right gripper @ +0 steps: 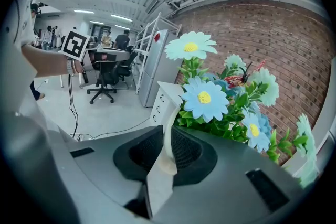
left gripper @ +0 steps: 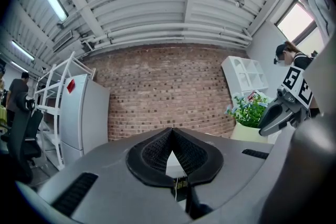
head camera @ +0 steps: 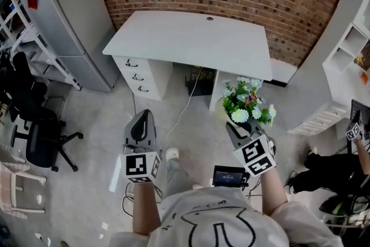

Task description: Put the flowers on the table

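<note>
Left tool (head camera: 143, 120): jaws closed together, nothing between them, above the floor.
Table (head camera: 191, 40): white, standing by the brick wall.
Right tool (head camera: 238, 129): jaws clamped on the rim of the white pot (right gripper: 167, 140).
Flowers (head camera: 248, 102): in the pot, held up before the table, not on it.

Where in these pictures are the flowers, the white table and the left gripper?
flowers (head camera: 248, 102): head view, on the middle of the bunch.
white table (head camera: 191, 40): head view, on its bare top.
left gripper (left gripper: 171, 131): left gripper view, where its closed tips meet.
</note>
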A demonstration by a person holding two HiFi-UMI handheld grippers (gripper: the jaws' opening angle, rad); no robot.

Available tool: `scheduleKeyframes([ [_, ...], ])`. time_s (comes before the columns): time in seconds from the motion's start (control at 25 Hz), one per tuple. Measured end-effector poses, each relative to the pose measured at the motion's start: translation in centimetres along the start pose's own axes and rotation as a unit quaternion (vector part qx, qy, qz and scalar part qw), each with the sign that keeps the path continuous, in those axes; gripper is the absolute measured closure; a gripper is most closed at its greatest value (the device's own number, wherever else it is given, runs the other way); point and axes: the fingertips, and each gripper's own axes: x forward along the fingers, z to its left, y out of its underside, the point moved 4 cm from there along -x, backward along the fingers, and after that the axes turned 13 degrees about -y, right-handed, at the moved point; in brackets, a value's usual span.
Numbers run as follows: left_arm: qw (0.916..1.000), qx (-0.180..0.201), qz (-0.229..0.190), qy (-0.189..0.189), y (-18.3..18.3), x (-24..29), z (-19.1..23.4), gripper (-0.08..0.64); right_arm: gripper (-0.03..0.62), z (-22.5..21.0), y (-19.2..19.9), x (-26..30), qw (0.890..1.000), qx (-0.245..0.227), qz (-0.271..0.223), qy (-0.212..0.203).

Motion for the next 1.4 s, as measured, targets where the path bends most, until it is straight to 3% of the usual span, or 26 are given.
scheduleKeyframes([
  [0.44, 0.9998, 0.005, -0.004, 0.019, 1.2, 8.8, 3.3, 0.548, 0.543, -5.0, -2.2, 5.9, 1.0, 0.017, 0.004, 0.023],
  [1.4, 0.9958, -0.007, -0.008, 0.091, 3.3, 32.1, 13.8, 0.548, 0.543, -16.8, -13.6, 22.4, 0.995, 0.046, 0.026, 0.079],
])
